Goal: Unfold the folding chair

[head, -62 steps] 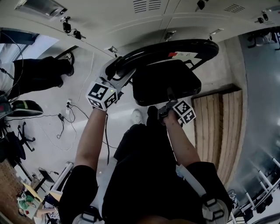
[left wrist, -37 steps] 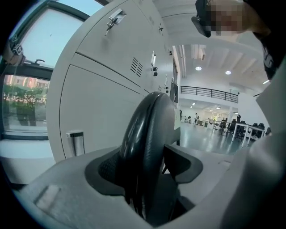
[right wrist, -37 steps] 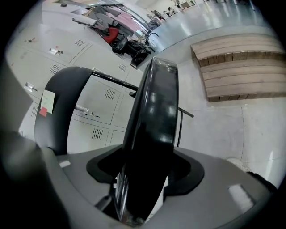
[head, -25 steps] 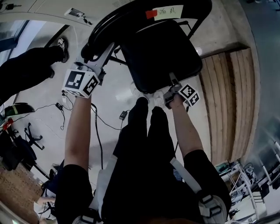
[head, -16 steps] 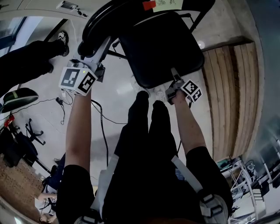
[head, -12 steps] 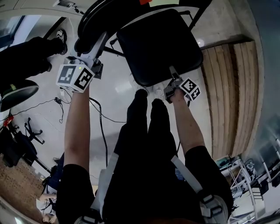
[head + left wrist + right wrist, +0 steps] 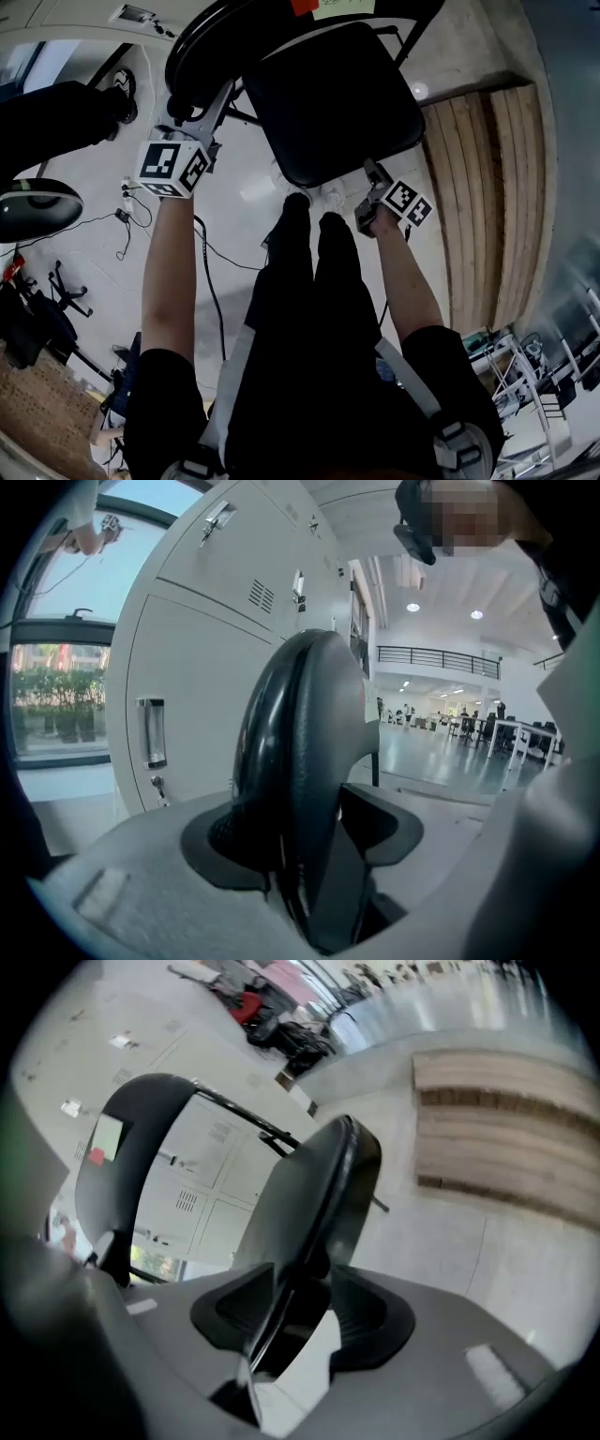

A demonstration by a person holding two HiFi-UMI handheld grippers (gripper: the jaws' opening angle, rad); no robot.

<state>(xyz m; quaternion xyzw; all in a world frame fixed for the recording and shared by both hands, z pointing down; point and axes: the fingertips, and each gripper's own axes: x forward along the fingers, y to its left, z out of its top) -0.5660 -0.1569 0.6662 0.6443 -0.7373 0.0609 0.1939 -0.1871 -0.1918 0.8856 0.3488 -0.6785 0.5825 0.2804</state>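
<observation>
**Gripping a chair by its backrest and its seat**

Over on the left, the left gripper has its jaws round the rim of the curved, glossy black backrest of the black folding chair. The rim stands upright and fills the gap between the pads. Those jaws have just been closing and now look clamped onto it. White metal lockers stand behind.

In the middle, the flat black padded seat lies spread out with its top face up, just in front of the person's legs in black trousers. From where I stand the chair looks nearly, if not fully, open.

To the right, the right gripper points steeply down at the seat's near right corner. Its jaws have also just been closing, and the thin seat edge runs between them. They seem to pinch it, though a pale sliver shows low in the gap. Further right lies a platform of pale wooden slats, clear of the chair.

What matters next is that the chair's long axis runs away from the person. The backrest is far and to the left, and the seat edge is near and to the right. The right hand is nearer the part that swings, so I'd expect it to press that edge down while the left steadies the back.
</observation>
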